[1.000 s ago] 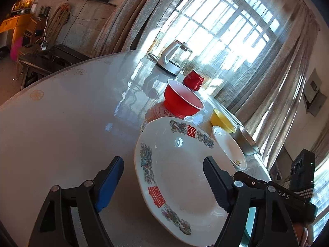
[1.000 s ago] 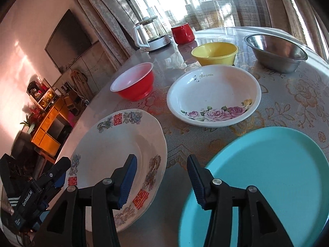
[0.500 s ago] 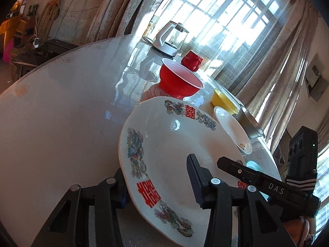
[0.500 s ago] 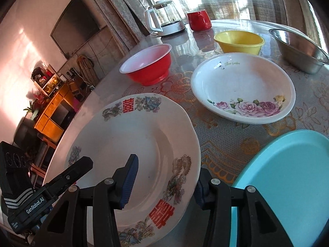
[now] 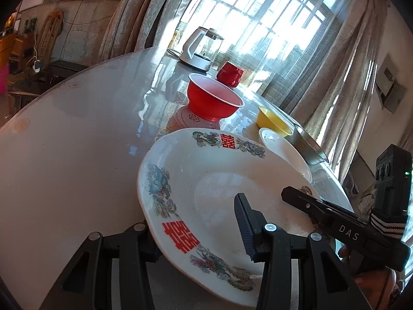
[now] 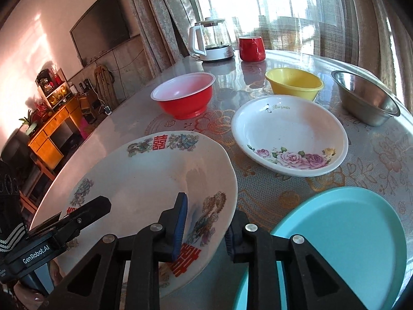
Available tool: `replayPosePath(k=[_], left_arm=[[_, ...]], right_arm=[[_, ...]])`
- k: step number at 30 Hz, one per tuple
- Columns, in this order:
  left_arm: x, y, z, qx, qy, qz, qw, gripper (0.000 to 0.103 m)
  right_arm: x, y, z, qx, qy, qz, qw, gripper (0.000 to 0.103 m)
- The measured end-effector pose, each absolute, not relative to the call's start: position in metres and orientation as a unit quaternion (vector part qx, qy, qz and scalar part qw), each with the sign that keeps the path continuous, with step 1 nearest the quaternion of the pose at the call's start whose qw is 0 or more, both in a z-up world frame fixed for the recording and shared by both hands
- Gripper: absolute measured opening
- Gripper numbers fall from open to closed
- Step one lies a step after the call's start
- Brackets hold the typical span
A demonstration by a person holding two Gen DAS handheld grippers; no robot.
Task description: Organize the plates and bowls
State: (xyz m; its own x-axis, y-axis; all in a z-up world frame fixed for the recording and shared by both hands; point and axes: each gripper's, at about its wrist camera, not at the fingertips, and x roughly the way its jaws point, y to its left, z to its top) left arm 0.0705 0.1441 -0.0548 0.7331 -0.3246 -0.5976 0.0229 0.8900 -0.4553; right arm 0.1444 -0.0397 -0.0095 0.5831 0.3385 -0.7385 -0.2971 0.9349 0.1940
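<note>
Both grippers, left [image 5: 196, 235] pinching and right [image 6: 204, 224] closing, are clamped on the dragon plate's [image 6: 144, 170] rim; a level lift onto the teal plate [image 6: 348, 232] is probably called for next.

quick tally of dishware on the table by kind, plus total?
Plates: 3: dragon plate, rose plate, teal plate
Bowls: 3: red bowl, yellow bowl, steel bowl
Mugs: 1: red mug
Kettles: 1: kettle
Total: 8

Glossy ceramic plate [image 6: 144, 170]; shiny metal bowl [image 6: 366, 100]; glassy tabletop [image 5: 77, 134].
</note>
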Motion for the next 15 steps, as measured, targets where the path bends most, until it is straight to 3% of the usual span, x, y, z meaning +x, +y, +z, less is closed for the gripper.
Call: replayPosePath(k=[15], left_arm=[[0.064,0.135,-0.049,-0.195,0.330,-0.131,0.914,0.043]], right_arm=[[0.120,-0.051,-0.001,0.031,0.391,0.174,0.903,0.027]])
